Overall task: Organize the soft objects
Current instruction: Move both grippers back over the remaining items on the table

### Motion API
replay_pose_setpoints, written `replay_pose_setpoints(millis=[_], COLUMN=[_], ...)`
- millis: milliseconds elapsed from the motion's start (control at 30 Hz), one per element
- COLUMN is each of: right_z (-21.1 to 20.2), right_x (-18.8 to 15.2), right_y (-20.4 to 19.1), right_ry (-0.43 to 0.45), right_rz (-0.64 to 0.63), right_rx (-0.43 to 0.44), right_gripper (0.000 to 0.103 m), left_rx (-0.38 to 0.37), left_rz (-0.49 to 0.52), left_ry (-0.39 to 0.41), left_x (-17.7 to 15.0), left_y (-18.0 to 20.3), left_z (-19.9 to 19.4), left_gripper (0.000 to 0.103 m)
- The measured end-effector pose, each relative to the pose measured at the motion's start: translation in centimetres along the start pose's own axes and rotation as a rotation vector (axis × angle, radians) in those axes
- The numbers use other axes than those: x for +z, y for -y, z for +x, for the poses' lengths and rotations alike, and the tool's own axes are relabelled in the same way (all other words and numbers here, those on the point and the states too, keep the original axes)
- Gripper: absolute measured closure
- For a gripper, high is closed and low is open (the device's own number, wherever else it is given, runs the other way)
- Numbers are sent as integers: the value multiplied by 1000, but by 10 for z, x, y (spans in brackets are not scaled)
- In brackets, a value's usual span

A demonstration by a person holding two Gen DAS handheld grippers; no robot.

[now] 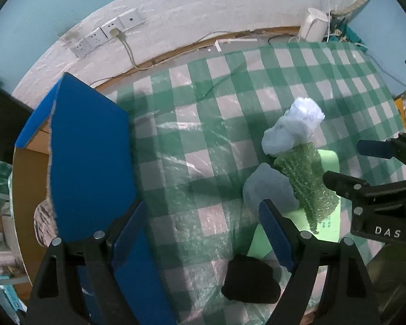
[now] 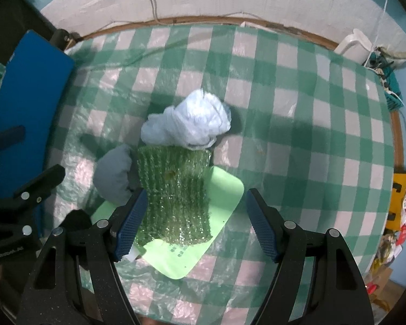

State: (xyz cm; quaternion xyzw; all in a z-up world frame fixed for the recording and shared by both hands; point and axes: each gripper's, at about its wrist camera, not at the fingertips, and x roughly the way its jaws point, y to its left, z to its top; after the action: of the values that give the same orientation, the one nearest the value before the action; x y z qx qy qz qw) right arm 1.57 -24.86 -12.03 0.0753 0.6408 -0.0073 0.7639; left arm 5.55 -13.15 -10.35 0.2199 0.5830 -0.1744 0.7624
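Note:
A pile of soft things lies on the green checked tablecloth (image 2: 297, 124): a white crumpled cloth (image 2: 192, 120), a grey cloth ball (image 2: 113, 176), a green sparkly knitted cloth (image 2: 176, 192) on a light green mat (image 2: 224, 197), and a black cloth (image 1: 250, 280). The pile shows in the left wrist view too: white cloth (image 1: 295, 130), grey ball (image 1: 268, 187), green knit (image 1: 308, 184). My left gripper (image 1: 203, 233) is open and empty, between a blue-lidded cardboard box (image 1: 89, 146) and the pile. My right gripper (image 2: 195, 222) is open, low over the green knit.
The box stands open at the table's left edge, its blue flap (image 2: 27, 103) raised, with cloth (image 1: 42, 222) inside. A wall with sockets (image 1: 105, 31) and a cable runs behind the table. A white jug (image 2: 354, 44) stands at the back right.

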Motion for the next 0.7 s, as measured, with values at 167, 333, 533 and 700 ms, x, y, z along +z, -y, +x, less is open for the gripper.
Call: replay_pose_setpoints(millis=[167, 333, 533, 700], right_z=[11, 21, 34, 40], right_x=[0, 5, 10, 9], right_y=[-3, -7, -9, -17], right_ry=[-19, -35, -62, -77], right_rz=[-2, -2, 9, -10], right_rx=[3, 30, 49, 43], right_gripper=[28, 28, 28, 28], left_rx=[12, 20, 19, 20], left_rz=[10, 6, 17, 24], left_ry=[-28, -50, -62, -66], left_x=[-1, -3, -3, -3], left_y=[2, 0, -2, -2], left_z=[14, 24, 31, 35], left_gripper=[17, 17, 17, 17])
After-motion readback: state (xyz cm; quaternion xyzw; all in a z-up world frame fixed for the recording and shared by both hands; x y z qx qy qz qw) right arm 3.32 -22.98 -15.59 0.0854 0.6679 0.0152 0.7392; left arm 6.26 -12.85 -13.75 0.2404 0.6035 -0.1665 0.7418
